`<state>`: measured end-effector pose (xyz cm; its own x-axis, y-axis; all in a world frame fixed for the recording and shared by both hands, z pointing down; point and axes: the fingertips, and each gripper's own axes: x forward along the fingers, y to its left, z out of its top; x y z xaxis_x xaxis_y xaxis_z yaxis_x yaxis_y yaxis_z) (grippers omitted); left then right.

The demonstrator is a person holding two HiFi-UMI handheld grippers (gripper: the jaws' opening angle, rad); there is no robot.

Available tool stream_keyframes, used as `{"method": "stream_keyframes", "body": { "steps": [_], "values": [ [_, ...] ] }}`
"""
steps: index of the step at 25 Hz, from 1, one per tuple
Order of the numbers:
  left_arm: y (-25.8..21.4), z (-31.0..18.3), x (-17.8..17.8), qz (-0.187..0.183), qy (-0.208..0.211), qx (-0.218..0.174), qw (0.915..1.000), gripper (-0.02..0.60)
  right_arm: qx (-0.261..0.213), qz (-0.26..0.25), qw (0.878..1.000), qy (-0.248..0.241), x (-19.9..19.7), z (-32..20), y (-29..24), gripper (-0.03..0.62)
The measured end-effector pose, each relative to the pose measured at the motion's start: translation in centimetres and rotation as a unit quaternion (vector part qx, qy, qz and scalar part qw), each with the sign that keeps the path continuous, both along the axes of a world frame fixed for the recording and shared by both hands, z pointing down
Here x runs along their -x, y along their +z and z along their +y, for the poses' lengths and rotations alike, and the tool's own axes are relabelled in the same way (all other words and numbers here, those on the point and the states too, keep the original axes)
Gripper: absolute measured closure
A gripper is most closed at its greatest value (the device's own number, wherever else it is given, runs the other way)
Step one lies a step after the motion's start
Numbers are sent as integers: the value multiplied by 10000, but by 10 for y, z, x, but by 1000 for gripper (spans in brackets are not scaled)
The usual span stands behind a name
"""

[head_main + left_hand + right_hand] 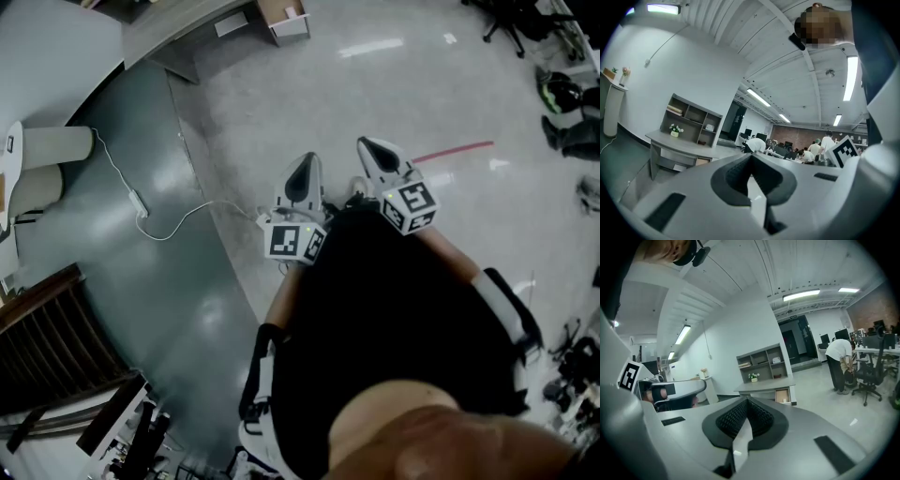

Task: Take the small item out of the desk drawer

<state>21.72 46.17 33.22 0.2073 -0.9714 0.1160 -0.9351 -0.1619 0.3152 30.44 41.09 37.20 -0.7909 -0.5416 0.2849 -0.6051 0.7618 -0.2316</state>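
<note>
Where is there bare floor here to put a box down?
The pale floor between the desk and the red line lies bare. The darker floor at left is free but for a white cable. The right edge, with a chair and dark gear, is crowded.

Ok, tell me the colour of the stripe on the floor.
Red. The stripe shows best in the head view.

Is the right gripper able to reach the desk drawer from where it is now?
Probably not yet. The right gripper, jaws shut and empty, is held close to the person, while the desk and its drawer stand far off across the floor. Nothing blocks the way; walking closer looks needed.
</note>
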Motion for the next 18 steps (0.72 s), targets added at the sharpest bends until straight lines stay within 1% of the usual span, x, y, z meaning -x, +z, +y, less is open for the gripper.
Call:
{"method": "stream_keyframes", "body": {
  "steps": [5, 10, 13, 16, 18],
  "values": [
    [-1, -9, -10, -63, -136, 17, 9999, 586, -72, -27, 9999, -154, -7, -7, -1, 595],
    [2, -17, -24, -140, -258, 66, 9995, 586, 7, -6, 9994, -332, -20, -14, 9, 595],
    [8, -22, -23, -115, -391, 83, 9991, 586, -60, -28, 9992, -389, -20, -27, 15, 595],
    [12, -23, -18, -64, -517, 113, 9986, 586, -35, -32, 9992, -387, -20, -30, 19, 595],
    [11, -32, -12, -8, -583, 85, 9983, 586, -29, -20, 9992, -402, -17, -36, 20, 595]
  ]
}}
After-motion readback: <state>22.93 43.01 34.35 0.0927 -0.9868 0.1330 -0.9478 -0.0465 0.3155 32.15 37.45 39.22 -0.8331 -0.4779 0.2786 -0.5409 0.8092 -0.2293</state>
